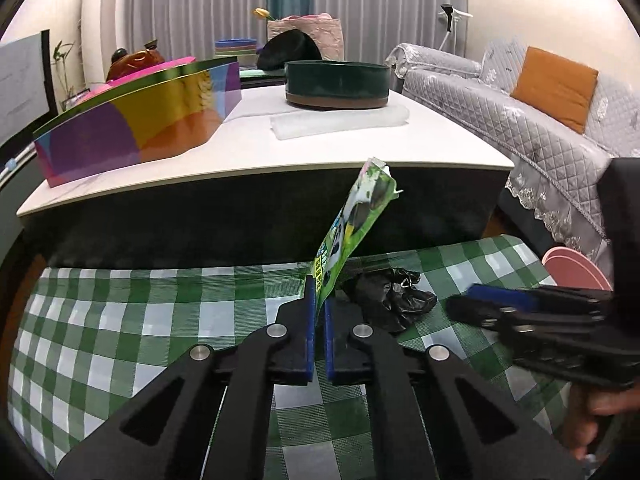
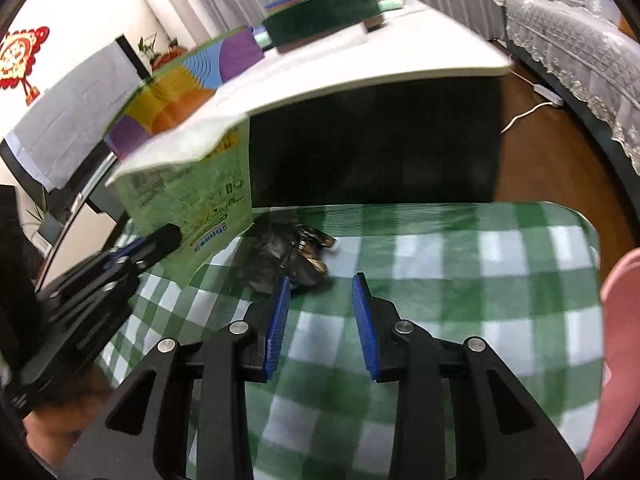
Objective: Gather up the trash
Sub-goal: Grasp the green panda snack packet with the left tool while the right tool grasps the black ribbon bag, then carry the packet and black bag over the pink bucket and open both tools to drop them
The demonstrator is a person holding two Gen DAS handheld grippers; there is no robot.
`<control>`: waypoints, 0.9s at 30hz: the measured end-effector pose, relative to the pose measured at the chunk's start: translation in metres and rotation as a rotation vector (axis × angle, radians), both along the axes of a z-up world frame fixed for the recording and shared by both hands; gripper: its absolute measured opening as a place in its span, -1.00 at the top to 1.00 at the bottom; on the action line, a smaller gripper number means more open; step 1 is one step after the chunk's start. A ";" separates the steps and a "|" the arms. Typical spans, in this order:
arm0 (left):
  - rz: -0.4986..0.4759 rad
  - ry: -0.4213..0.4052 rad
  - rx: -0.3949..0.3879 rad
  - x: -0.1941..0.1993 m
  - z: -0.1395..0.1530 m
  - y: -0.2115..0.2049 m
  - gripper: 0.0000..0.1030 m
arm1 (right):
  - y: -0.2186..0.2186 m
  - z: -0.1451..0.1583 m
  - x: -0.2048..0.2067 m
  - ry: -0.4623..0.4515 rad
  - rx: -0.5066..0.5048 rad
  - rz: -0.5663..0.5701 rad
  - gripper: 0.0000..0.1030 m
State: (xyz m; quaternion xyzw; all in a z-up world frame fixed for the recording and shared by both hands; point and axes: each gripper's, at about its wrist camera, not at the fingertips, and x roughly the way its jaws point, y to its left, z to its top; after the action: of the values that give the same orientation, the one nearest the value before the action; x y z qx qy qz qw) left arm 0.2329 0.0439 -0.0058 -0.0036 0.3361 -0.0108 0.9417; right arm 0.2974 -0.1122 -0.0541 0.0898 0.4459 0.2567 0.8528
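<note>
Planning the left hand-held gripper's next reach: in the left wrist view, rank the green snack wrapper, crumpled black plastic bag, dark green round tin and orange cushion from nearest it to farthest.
1. Green snack wrapper: clamped in the left hand-held gripper.
2. Crumpled black plastic bag: on the checked cloth, just right.
3. Dark green round tin: on the white table.
4. Orange cushion: on the sofa, far right.

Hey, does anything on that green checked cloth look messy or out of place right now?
Yes. A crumpled black plastic bag lies loose on the green checked cloth, wrinkled into a heap. Beside it, the green snack packet has a torn, ragged top edge; the left tongs are shut on its lower end. The right tongs stand open and empty.
</note>
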 end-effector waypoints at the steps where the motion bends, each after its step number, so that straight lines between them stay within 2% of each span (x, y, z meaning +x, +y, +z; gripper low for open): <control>1: 0.000 0.000 -0.004 0.000 0.000 0.001 0.94 | 0.003 -0.002 0.003 0.004 -0.003 0.003 0.35; 4: -0.003 -0.003 -0.010 -0.001 0.002 0.000 1.00 | 0.014 -0.006 0.012 0.014 -0.009 0.010 0.38; 5: -0.005 -0.004 -0.013 -0.002 0.002 0.001 1.00 | 0.017 -0.008 0.015 0.017 -0.016 0.017 0.51; 6: -0.005 -0.004 -0.015 -0.003 0.002 0.001 1.00 | 0.020 -0.010 0.016 0.023 -0.022 0.025 0.52; 7: -0.004 -0.003 -0.017 -0.003 0.003 0.003 1.00 | 0.021 -0.010 0.017 0.027 -0.017 0.032 0.71; 8: -0.003 -0.003 -0.019 -0.004 0.003 0.005 1.00 | 0.022 -0.009 0.016 0.029 -0.017 0.036 0.74; 18: -0.004 -0.034 -0.016 -0.024 0.024 0.003 1.00 | 0.003 0.028 -0.018 -0.043 -0.008 0.064 0.77; 27: -0.039 -0.086 0.012 -0.063 0.053 -0.015 1.00 | -0.048 0.083 -0.069 -0.155 -0.042 0.014 0.77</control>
State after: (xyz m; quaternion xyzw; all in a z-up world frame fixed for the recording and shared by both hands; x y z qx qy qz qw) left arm 0.1703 0.0290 0.0475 0.0091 0.2956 -0.0274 0.9549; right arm 0.2281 -0.1606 0.0290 0.0486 0.3843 0.2594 0.8847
